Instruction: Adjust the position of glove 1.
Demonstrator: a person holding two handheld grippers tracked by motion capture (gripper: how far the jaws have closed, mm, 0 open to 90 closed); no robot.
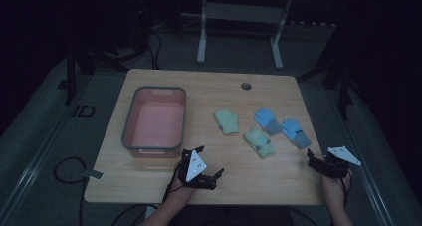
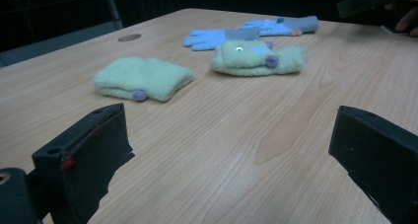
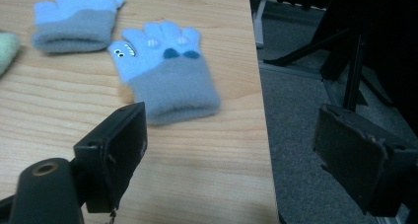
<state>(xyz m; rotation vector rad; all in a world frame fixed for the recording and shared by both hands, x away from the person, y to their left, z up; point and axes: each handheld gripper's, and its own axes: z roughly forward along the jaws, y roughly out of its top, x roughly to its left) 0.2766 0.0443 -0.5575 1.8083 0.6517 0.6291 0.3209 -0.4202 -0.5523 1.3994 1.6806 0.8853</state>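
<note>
Four soft gloves lie ahead of two empty grippers, jaws apart.

The left gripper (image 1: pixel 208 178) has the bin (image 1: pixel 130 117) just to its left, and both green gloves (image 2: pixel 143 79) (image 2: pixel 257 58) ahead: light, limp fleece, probably best pinched at the folded cuff. The right gripper (image 1: pixel 318 165) hangs at the table (image 1: pixel 268 176) edge, with the nearer blue glove (image 3: pixel 165 71) just ahead, its grey cuff toward the jaws; nothing blocks it.
</note>
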